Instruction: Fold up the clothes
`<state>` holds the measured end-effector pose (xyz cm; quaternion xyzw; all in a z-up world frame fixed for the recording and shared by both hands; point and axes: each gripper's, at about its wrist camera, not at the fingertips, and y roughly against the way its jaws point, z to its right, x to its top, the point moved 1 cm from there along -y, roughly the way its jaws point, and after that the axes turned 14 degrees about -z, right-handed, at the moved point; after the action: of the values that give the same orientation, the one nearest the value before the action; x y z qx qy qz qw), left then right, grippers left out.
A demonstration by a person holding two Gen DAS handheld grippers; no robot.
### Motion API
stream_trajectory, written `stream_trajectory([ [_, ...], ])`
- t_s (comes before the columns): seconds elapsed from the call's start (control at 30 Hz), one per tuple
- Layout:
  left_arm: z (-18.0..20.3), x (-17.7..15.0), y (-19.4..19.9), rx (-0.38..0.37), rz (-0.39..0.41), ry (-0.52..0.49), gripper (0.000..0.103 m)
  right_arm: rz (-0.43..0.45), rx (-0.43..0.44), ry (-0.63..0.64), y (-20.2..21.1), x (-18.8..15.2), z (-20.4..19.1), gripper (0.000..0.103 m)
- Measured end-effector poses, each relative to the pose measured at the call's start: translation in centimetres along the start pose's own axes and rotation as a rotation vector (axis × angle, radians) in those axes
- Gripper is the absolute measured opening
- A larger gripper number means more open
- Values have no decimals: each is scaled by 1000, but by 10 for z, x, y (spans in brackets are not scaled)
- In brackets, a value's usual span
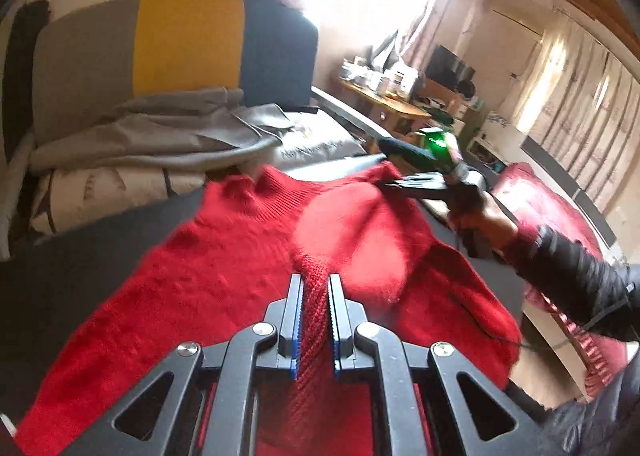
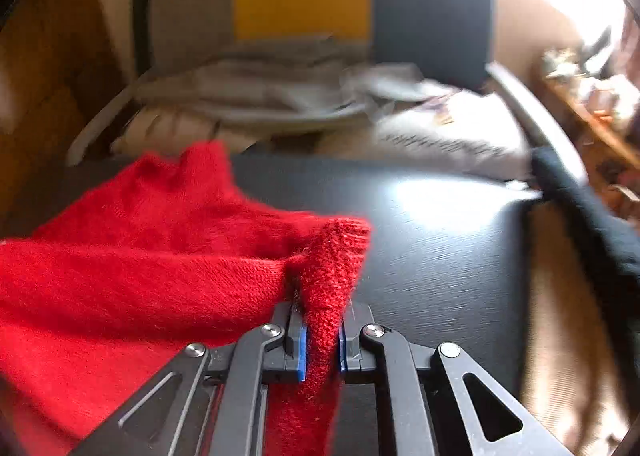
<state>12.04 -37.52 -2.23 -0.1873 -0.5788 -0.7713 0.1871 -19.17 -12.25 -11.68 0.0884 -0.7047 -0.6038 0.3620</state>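
Dark table before a grey-yellow-blue chair — in the left wrist view the red sweater lies spread across it, left gripper pinching a ribbed fold. Right wrist view, blurred: right gripper clamps a ribbed sweater edge, lifted off the table's near side.
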Motion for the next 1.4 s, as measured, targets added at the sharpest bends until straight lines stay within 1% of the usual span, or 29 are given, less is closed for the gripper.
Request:
stream_trajectory([
  [0.03, -6, 9, -9, 49, -20, 8, 13, 8, -13, -28, 1, -1, 6, 11],
  [0.07, -17, 18, -24, 78, -64, 45, 15, 1, -14, -59, -3, -1, 11, 11],
  [0.1, -31, 22, -36, 105, -96, 100, 19, -15, -1, -89, -8, -2, 15, 12],
  [0.13, -45, 26, -47, 135, -122, 159, 19, -34, 18, -120, -13, -1, 20, 15],
  [0.17, -59, 29, -58, 165, -148, 217, 19, -35, 28, -124, -12, -4, 20, 18],
  [0.2, -72, 28, -63, 191, -155, 265, 24, -28, 34, -115, -9, -9, 18, 24],
  [0.23, -86, 23, -66, 208, -152, 327, 25, -21, 40, -106, -5, -13, 16, 32],
  [0.3, -105, 8, -65, 184, -144, 416, 27, -6, 52, -87, 2, -23, 12, 40],
  [0.4, -127, -22, -64, 138, -149, 537, 28, 16, 69, -60, 13, -37, 7, 40],
  [0.47, -137, -44, -66, 95, -164, 601, 29, 30, 81, -41, 21, -46, 3, 44],
  [0.53, -138, -58, -69, 36, -166, 635, 32, 45, 93, -23, 28, -55, -1, 59],
  [0.6, -131, -65, -72, 4, -155, 635, 33, 54, 109, -12, 32, -64, -5, 63],
  [0.67, -120, -67, -74, -25, -134, 626, 33, 52, 135, -16, 31, -71, -8, 63],
  [0.8, -103, -57, -85, -43, -148, 616, 33, 48, 187, -24, 29, -86, -13, 63],
  [0.83, -100, -54, -89, -30, -154, 617, 32, 47, 200, -26, 28, -89, -15, 63],
  [0.87, -97, -51, -90, -13, -148, 613, 31, 45, 213, -28, 28, -93, -16, 64],
  [0.9, -96, -47, -91, -3, -139, 610, 25, 44, 225, -30, 27, -97, -18, 66],
  [0.93, -95, -43, -93, 5, -130, 608, 12, 43, 238, -32, 26, -100, -19, 69],
  [0.97, -93, -39, -93, 4, -121, 605, 8, 42, 251, -34, 26, -104, -21, 71],
  [1.03, -91, -31, -91, 8, -101, 594, 6, 40, 277, -39, 25, -111, -24, 80],
  [1.07, -89, -28, -89, 15, -89, 594, 6, 39, 290, -41, 24, -115, -25, 82],
  [1.2, -94, -17, -68, -2, 7, 602, 5, 35, 342, -49, 22, -130, -31, 83],
  [1.27, -95, -17, -53, -16, 60, 595, 4, 46, 325, -131, 18, -135, -18, 83],
  [1.3, -95, -21, -48, -7, 66, 581, 5, 54, 312, -180, 15, -137, -9, 83],
  [1.33, -94, -25, -44, 7, 66, 562, 5, 61, 299, -229, 13, -140, -1, 82],
  [1.4, -97, -35, -45, 34, 36, 551, 5, 66, 312, -237, 16, -148, 3, 82],
])
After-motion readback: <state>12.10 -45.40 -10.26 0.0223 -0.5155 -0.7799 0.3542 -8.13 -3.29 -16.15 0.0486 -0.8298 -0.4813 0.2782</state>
